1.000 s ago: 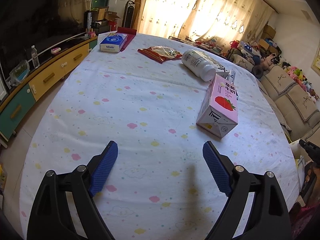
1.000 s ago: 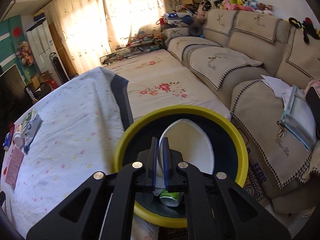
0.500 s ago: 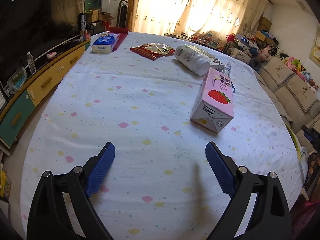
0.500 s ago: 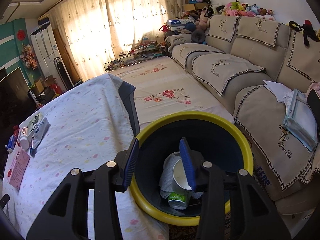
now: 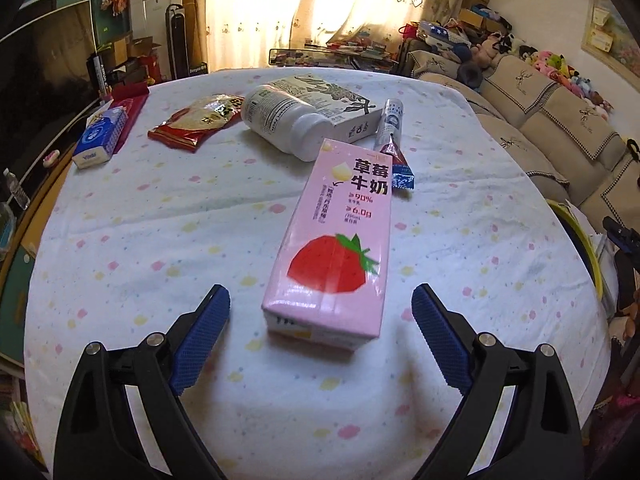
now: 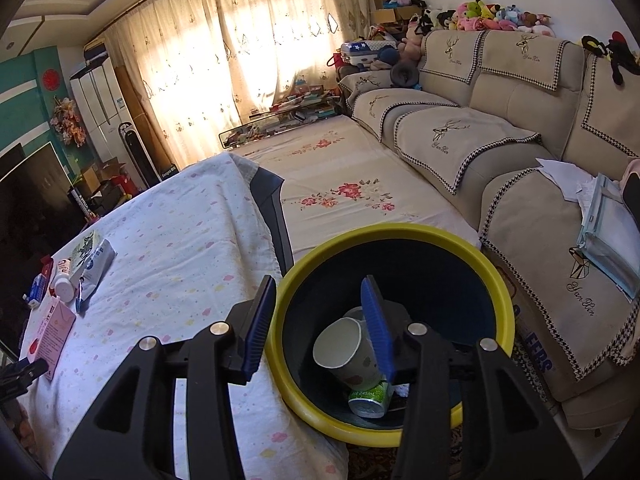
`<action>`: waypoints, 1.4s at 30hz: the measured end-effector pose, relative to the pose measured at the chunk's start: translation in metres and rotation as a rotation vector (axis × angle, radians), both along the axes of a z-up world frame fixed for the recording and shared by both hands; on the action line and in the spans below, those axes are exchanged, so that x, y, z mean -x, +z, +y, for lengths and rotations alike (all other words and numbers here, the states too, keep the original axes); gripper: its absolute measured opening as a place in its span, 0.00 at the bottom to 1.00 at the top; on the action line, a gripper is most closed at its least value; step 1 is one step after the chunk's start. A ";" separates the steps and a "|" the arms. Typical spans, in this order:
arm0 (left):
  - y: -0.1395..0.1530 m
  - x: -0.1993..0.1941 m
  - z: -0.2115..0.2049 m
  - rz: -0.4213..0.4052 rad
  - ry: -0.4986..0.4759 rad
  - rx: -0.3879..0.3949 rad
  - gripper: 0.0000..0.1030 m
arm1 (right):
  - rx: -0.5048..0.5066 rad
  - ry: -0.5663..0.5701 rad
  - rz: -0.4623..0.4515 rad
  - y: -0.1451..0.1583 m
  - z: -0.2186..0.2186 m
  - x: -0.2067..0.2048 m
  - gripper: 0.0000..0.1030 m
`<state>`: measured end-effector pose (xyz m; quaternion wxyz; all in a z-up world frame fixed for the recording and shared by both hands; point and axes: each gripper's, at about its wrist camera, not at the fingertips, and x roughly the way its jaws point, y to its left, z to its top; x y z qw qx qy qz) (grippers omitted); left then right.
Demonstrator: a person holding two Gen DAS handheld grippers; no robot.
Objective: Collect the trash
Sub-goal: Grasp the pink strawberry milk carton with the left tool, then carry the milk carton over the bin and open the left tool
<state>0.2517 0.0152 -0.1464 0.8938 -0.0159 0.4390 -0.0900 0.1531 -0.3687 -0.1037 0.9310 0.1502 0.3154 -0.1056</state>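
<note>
Pink carton (image 5: 334, 252) lies flat just ahead of the left gripper (image 5: 320, 332), long axis pointing away between its spread fingers; right gripper (image 6: 320, 328) hangs open, empty, over the bin (image 6: 496, 276).

A white tablecloth (image 5: 168, 240) dotted with pink and yellow covers the table. Beyond it, lit cream curtains (image 6: 224, 52) fill the window wall. A beige sofa (image 6: 520, 128) with embroidered covers runs along one side, plush toys (image 6: 492, 12) lined up along its top (too small to tell apart). Papers and a pale blue folder (image 6: 608, 236) lie on a sofa seat. A floral sheet (image 6: 344, 176) spreads between table and sofa. A dark television (image 5: 44, 76) stands over a yellow and green cabinet (image 5: 16, 256).
</note>
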 end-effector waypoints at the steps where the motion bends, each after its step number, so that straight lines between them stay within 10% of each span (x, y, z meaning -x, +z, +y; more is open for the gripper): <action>1: -0.001 -0.007 -0.002 0.008 0.000 -0.001 0.88 | -0.001 0.001 0.000 0.000 0.000 0.000 0.42; 9: -0.003 -0.042 -0.011 0.048 -0.006 -0.010 0.84 | -0.019 0.026 0.002 -0.002 0.003 -0.001 0.42; 19: -0.002 -0.057 -0.015 0.055 0.000 -0.026 0.51 | -0.027 0.051 0.006 -0.005 0.010 -0.005 0.42; 29: 0.011 -0.031 -0.031 0.026 -0.057 0.000 0.50 | -0.033 0.040 -0.021 0.002 0.006 0.004 0.42; 42: 0.050 0.002 -0.171 -0.035 -0.375 0.041 0.50 | -0.031 -0.047 -0.056 0.007 -0.031 0.034 0.42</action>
